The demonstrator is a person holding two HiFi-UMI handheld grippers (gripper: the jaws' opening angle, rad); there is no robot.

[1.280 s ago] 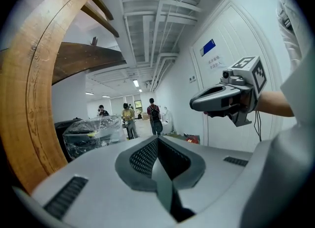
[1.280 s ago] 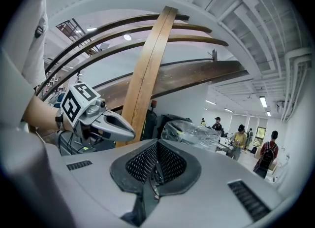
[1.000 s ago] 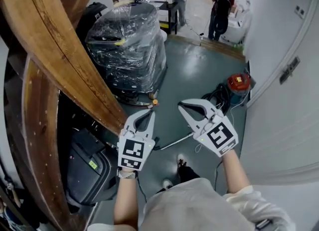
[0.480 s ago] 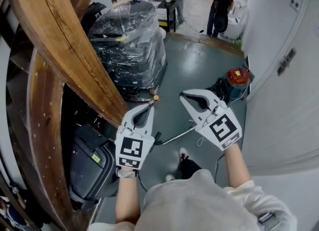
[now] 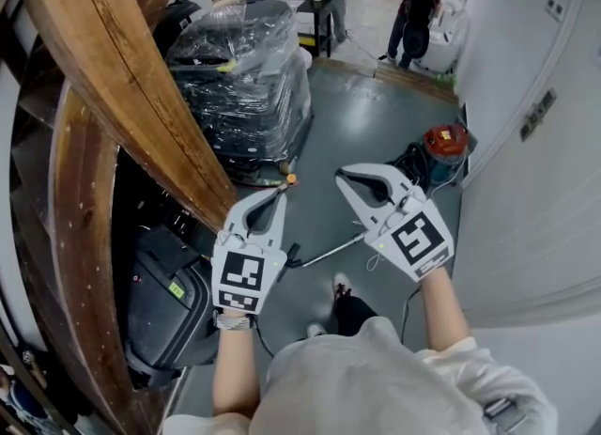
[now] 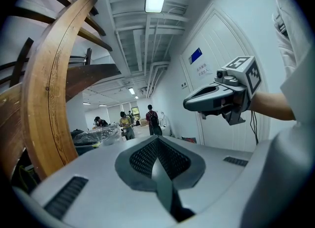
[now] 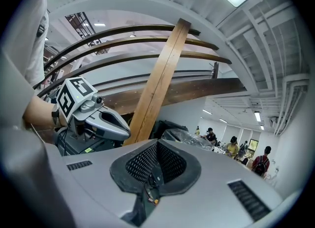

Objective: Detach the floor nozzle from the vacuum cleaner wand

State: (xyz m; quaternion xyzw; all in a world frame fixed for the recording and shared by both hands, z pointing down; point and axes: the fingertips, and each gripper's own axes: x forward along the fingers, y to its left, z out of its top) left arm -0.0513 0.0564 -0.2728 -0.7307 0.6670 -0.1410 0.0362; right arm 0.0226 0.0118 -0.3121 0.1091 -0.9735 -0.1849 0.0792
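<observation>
Vacuum cleaner wand (image 5: 331,252), a thin bare-metal tube, lies on the smooth grey-green floor (image 5: 376,128) below, between left gripper (image 5: 281,196) and right gripper (image 5: 342,177). Its small dark nozzle end (image 5: 292,256) points left, and the round red canister (image 5: 445,145) sits far right. Both claws are fully closed, holding nothing, well above it. Best to lower, open, steady the slick tube with one and pull the likely plastic nozzle straight off.
</observation>
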